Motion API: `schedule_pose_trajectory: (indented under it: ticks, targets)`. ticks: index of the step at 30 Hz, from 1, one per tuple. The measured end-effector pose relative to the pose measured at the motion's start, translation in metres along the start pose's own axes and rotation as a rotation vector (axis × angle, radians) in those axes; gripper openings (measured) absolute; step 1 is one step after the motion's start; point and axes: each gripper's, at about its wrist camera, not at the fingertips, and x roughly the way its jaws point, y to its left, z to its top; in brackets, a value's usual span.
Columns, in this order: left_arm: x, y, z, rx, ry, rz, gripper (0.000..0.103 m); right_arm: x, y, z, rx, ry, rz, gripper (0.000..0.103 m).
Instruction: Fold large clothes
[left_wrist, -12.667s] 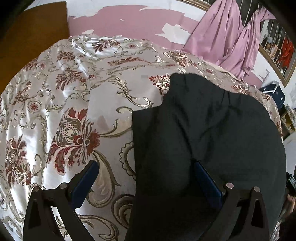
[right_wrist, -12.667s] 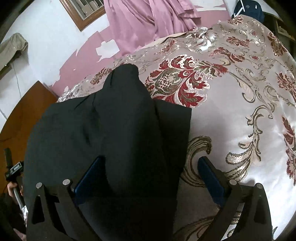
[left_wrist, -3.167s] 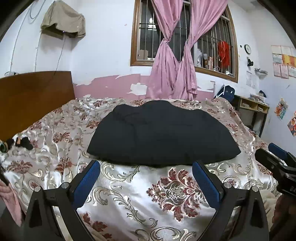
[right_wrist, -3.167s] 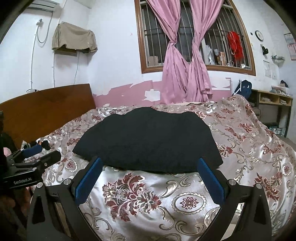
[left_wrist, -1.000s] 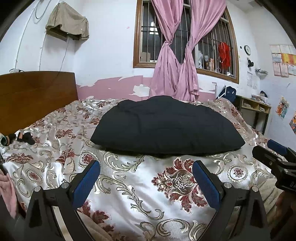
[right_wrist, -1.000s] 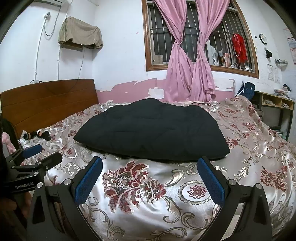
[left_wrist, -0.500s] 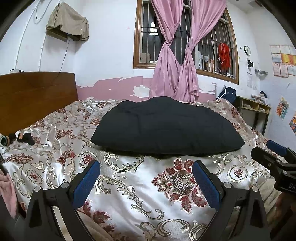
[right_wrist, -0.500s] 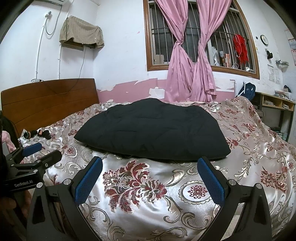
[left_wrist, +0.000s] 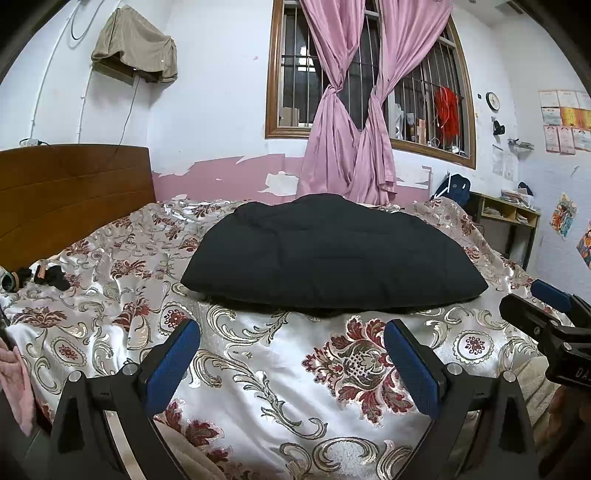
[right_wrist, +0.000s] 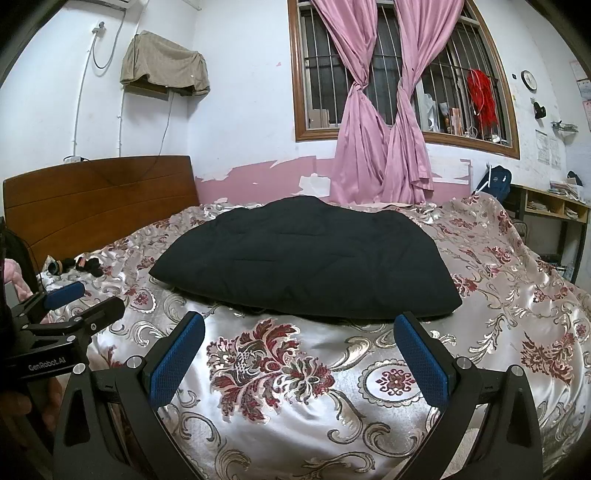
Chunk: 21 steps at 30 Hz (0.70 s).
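A folded black garment (left_wrist: 328, 251) (right_wrist: 306, 258) lies in a flat, wide bundle on the middle of the bed. My left gripper (left_wrist: 291, 354) hangs open near the bed's front edge, well short of the garment, with nothing between its blue pads. My right gripper (right_wrist: 299, 350) is likewise open and empty, back from the garment's near edge. Each gripper shows in the other's view: the right one (left_wrist: 546, 314) at the right edge, the left one (right_wrist: 70, 306) at the left edge.
The bed has a shiny floral bedspread (left_wrist: 258, 369) and a wooden headboard (left_wrist: 66, 192) at the left. Small dark items (left_wrist: 51, 277) lie near the headboard. Pink curtains (left_wrist: 347, 122) hang at a barred window behind. A desk with shelves (left_wrist: 509, 214) stands at the right.
Over the last second both views have barely shifted, and the garment lies still. Twelve seconds ago both grippers were right over the garment on the bed; they have since pulled back to the front edge.
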Motion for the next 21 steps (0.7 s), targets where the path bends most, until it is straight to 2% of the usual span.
schedule_pose_trajectory:
  ticks: [21]
  targets:
    - [0.0000, -0.0002, 0.0000, 0.000, -0.003, -0.003, 0.100, 0.0000, -0.0007, -0.0003, -0.001, 0.000, 0.001, 0.100]
